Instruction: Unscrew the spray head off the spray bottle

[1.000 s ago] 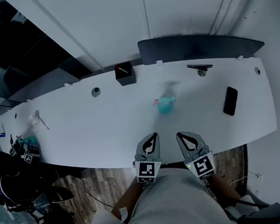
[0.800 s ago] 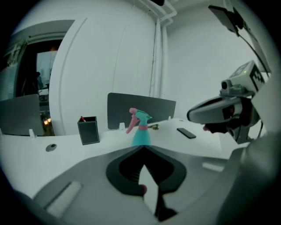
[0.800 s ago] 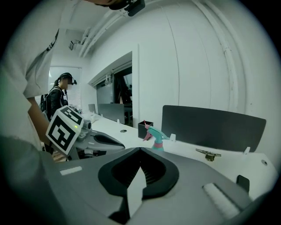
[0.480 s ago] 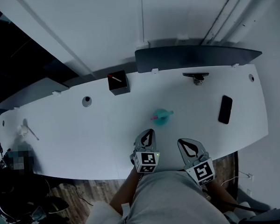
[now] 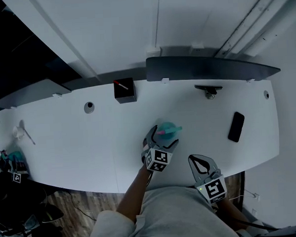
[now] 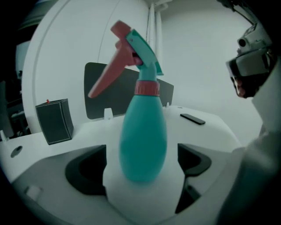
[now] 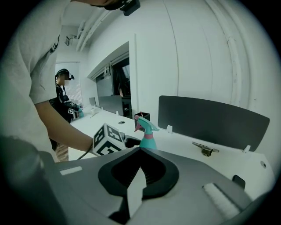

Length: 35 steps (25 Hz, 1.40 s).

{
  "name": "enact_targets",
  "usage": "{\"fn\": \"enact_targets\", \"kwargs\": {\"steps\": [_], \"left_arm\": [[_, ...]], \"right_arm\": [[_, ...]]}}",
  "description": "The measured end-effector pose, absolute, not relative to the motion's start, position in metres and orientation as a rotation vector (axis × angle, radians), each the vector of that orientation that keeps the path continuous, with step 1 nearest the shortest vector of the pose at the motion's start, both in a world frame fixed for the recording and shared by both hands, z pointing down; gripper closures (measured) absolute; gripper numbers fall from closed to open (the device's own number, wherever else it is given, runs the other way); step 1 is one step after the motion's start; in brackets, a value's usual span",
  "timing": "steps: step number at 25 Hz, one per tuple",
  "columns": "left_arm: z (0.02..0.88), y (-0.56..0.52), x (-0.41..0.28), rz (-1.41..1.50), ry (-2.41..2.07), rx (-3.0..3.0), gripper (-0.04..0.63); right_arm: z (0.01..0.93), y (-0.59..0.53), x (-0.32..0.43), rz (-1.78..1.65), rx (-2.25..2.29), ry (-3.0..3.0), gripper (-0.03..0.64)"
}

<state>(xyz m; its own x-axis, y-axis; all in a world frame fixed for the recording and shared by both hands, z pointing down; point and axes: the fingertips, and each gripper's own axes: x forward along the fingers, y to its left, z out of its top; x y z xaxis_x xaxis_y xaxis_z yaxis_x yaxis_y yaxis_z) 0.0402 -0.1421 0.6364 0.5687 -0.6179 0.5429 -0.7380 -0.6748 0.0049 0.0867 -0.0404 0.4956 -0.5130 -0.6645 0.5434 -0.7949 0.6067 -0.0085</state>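
The right gripper (image 7: pixel 139 153) sits nearest the person, by the worktop's (image 5: pixel 80 139) near edge, its jaws pressed together on nothing. It would have to open before it could take the spray head (image 6: pixel 131 48). Arriving shut, it would likely just knock the top of the bottle (image 6: pixel 142 140).

Further out, the left gripper (image 5: pixel 163 137) is the likelier source of trouble. Its jaws have just been opening and now stand as wide as they go, with the bottle between them and a clear gap to each pad. The bottle is tall on a small base. If one pad meets it before the other, it could slide across the worktop or tip over. The body is round and looks smooth, so a light or low hold may let the whole bottle turn along with the head, and the pink collar (image 6: pixel 146 88) would then not loosen.

The bottle stands upright on the worktop, roughly midway between the left jaws and touching neither. Its trigger points to the left in the left gripper view. From the right gripper it lies well ahead and a little left, past the left gripper's marker cube (image 7: pixel 107 139).
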Motion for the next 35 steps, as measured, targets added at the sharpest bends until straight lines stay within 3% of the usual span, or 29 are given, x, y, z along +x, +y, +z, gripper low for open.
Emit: {"fn": "enact_targets", "kwargs": {"steps": [3, 5, 9, 11, 12, 17, 21, 23, 26, 35], "left_arm": [[0.653, -0.154, 0.05, 0.858, -1.127, 2.599, 0.1], [0.657, -0.157, 0.051, 0.925, -1.124, 2.627, 0.19], [0.651, -0.148, 0.042, 1.054, -1.087, 2.666, 0.193], [0.643, -0.139, 0.032, 1.16, -1.077, 2.689, 0.193], [0.637, -0.135, 0.026, 1.232, -1.072, 2.7, 0.193], [0.604, -0.109, 0.002, 1.636, -1.007, 2.762, 0.194], [0.587, -0.093, -0.005, 1.793, -0.979, 2.759, 0.193], [0.583, -0.089, -0.005, 1.83, -0.982, 2.764, 0.193], [0.583, -0.083, -0.007, 1.858, -0.982, 2.763, 0.193], [0.579, -0.069, -0.001, 1.814, -0.846, 2.84, 0.195]], "right_arm": [[0.497, -0.04, 0.093, 0.35, 1.146, -2.326, 0.615], [0.496, -0.042, 0.097, 0.374, 1.157, -2.324, 0.615], [0.497, -0.055, 0.105, 0.398, 1.123, -2.316, 0.606], [0.499, -0.062, 0.101, 0.391, 1.04, -2.313, 0.369], [0.497, -0.066, 0.097, 0.366, 1.004, -2.318, 0.334], [0.484, -0.073, 0.058, 0.205, 0.805, -2.372, 0.333], [0.485, -0.063, 0.03, 0.249, 0.652, -2.414, 0.334], [0.489, -0.059, 0.025, 0.236, 0.612, -2.4, 0.365], [0.492, -0.053, 0.023, 0.192, 0.57, -2.385, 0.471], [0.483, -0.036, 0.025, -0.07, 0.395, -2.351, 0.486]]}}
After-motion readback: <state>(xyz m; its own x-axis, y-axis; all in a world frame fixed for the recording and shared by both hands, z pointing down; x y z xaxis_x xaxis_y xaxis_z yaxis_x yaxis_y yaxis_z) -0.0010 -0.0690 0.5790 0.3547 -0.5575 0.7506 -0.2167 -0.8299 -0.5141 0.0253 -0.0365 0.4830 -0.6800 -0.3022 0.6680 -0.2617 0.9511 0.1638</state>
